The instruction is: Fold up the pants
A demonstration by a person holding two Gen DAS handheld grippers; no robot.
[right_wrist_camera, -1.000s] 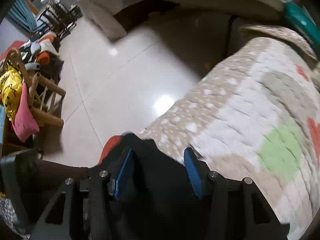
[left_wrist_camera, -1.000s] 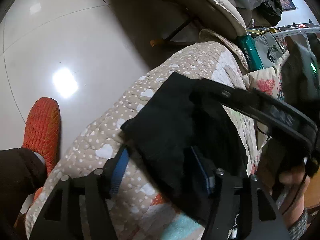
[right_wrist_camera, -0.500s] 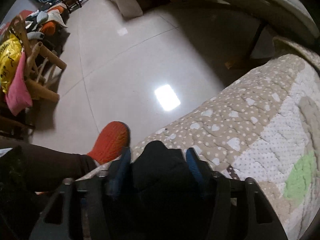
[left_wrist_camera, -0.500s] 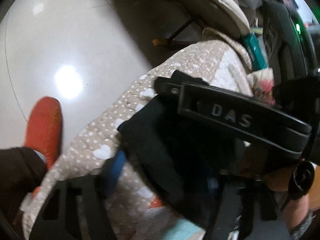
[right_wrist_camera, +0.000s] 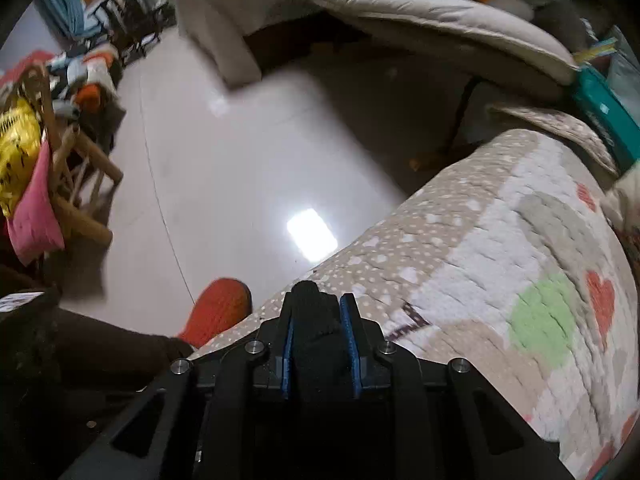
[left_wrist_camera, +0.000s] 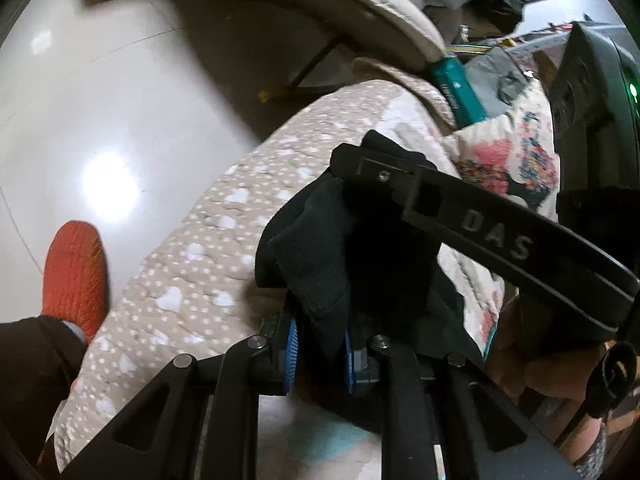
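Both tools newly clamped, "DAS"-marked right tool (left_wrist_camera: pixel 496 236)

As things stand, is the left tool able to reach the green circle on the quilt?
Probably not at once. The left tool is shut on the black pants, and the right tool crosses just in front of it. The green circle lies bare on the quilt.

Both grippers go from wide open to clamped on the black pants (left_wrist_camera: pixel 320 256). Left gripper (left_wrist_camera: pixel 318 356): blue pads, spread apart 1.0 s ago, now pinch a fold of fabric. Right gripper (right_wrist_camera: pixel 318 344): same, pads now tight on a bunched ridge of cloth. In the left view the right gripper's body now crosses over the pants, closer in.
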